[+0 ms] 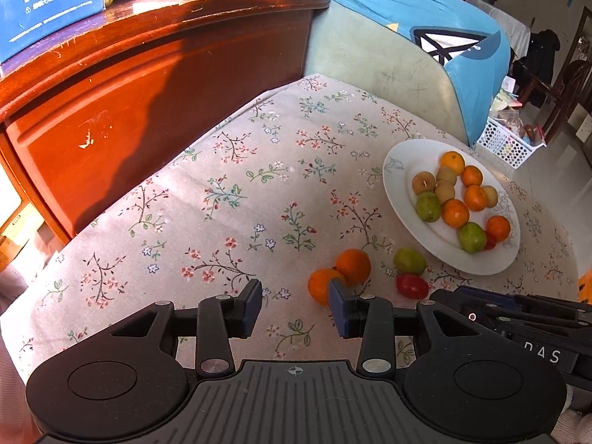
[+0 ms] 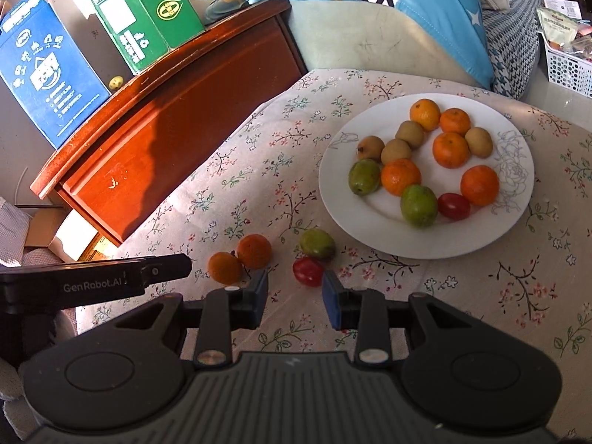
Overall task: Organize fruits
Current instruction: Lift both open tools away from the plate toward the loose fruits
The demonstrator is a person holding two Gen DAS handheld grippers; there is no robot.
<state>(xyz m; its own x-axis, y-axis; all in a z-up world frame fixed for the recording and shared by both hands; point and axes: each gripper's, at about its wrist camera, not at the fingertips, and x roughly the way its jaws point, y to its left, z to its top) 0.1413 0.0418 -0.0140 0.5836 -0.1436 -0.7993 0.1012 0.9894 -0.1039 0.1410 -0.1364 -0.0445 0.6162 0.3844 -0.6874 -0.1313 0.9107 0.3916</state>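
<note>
A white plate (image 2: 333, 192) (image 1: 397, 199) on the floral cloth holds several oranges, green fruits, brown fruits and a red one. Loose on the cloth lie two oranges (image 2: 254, 251) (image 2: 224, 267), a green fruit (image 2: 317, 243) and a red tomato (image 2: 308, 271). My right gripper (image 2: 295, 296) hovers open just short of the tomato, nothing between its pads. My left gripper (image 1: 296, 309) is open too; its right pad stands in front of the nearer orange (image 1: 321, 284), with the other orange (image 1: 353, 265), green fruit (image 1: 409, 261) and tomato (image 1: 411, 285) beyond.
A red-brown wooden cabinet (image 2: 177, 118) stands left of the table, bearing a blue box (image 2: 48, 70) and a green box (image 2: 137, 11). A chair with a blue cushion (image 2: 425, 7) is behind the plate. A white basket (image 2: 566, 66) sits far right.
</note>
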